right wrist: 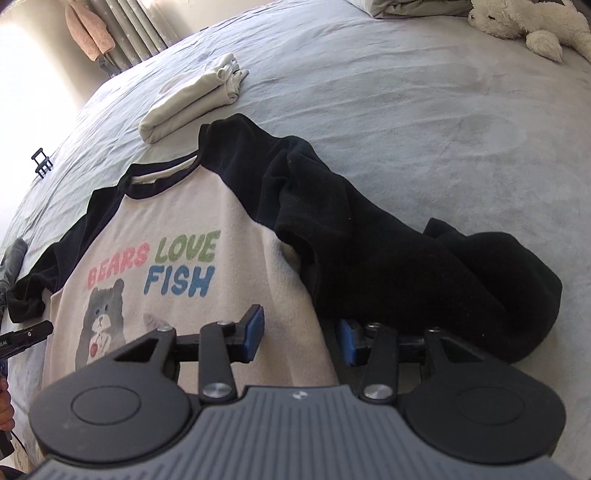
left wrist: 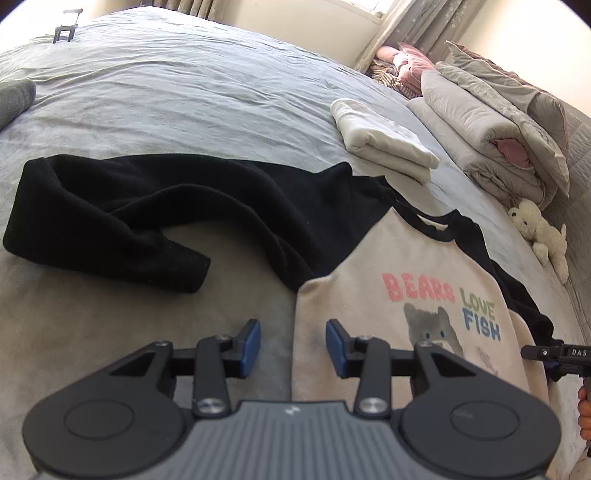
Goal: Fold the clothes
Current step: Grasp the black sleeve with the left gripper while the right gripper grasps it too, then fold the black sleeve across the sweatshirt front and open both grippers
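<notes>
A cream sweatshirt (left wrist: 369, 302) with black raglan sleeves and a "BEARS LOVE FISH" print lies face up on the grey bed; it also shows in the right wrist view (right wrist: 192, 229). Its left black sleeve (left wrist: 110, 218) lies bent beside the body. Its right black sleeve (right wrist: 388, 258) lies bunched beside the body. My left gripper (left wrist: 293, 347) is open over the shirt's left side edge. My right gripper (right wrist: 301, 336) is open over the shirt's right side edge, its right finger partly under the black sleeve. The other gripper's tip (left wrist: 554, 354) shows at the frame's edge.
A folded white garment (left wrist: 380, 140) (right wrist: 192, 99) lies beyond the collar. Folded grey bedding and pillows (left wrist: 491, 125) are stacked at the head of the bed. A white plush toy (left wrist: 539, 232) (right wrist: 532, 22) lies nearby. The grey sheet (left wrist: 166, 92) stretches beyond.
</notes>
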Demonstrator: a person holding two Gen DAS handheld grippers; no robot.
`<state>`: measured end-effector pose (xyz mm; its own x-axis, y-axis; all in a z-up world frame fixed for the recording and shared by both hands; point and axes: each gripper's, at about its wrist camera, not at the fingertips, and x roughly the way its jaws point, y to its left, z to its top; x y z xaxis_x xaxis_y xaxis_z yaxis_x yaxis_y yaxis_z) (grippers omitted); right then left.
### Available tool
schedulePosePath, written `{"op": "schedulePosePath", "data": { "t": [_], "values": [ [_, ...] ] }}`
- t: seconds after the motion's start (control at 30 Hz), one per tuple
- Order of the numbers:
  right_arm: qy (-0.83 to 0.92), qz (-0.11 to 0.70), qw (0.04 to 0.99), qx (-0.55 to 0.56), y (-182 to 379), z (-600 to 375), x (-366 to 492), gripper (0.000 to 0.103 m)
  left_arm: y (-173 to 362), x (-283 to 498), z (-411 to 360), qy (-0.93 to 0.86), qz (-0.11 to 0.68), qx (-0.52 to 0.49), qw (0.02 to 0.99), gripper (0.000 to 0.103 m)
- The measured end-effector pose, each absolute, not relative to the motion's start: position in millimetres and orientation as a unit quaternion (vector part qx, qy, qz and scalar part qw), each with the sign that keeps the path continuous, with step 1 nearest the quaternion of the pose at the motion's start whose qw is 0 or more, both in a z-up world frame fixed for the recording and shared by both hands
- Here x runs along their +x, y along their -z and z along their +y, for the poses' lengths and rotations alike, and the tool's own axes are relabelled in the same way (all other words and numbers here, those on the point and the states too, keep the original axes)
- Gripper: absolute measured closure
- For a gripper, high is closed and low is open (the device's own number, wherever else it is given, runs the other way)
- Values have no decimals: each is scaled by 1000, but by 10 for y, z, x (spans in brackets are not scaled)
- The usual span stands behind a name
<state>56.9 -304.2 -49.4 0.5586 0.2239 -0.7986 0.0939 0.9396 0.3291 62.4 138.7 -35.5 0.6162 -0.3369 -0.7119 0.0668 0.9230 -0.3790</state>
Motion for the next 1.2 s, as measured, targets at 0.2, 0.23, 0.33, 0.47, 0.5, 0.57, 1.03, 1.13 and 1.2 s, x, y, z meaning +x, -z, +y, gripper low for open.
{"op": "schedulePosePath", "data": {
  "t": [0.2,0.23,0.33,0.47,0.5,0.57,1.03,1.13,1.2],
  "values": [
    [-12,420,886,198,480,-3156,711,57,406,863,1451,89,392,-207,892,63],
    [-6,410,890,200,475,-3178,726,57,416,885,1469,81,385,-215,894,64],
    [12,383,901,204,458,-3244,772,57,445,951,1531,52,366,-241,897,72],
    [36,345,914,210,436,-3333,833,90,435,992,1587,11,332,-236,913,96],
    [42,335,917,211,430,-3355,848,92,425,993,1602,2,320,-234,918,97],
    [54,316,923,214,419,-3399,878,95,383,975,1620,-12,297,-234,925,97],
    [73,374,908,175,474,-3536,916,88,305,1027,1600,-55,363,-172,914,86],
    [62,378,909,163,347,-3482,845,85,214,986,1584,-52,379,-157,910,82],
    [59,376,911,159,274,-3456,794,80,125,932,1558,-40,388,-144,910,82]
  ]
}}
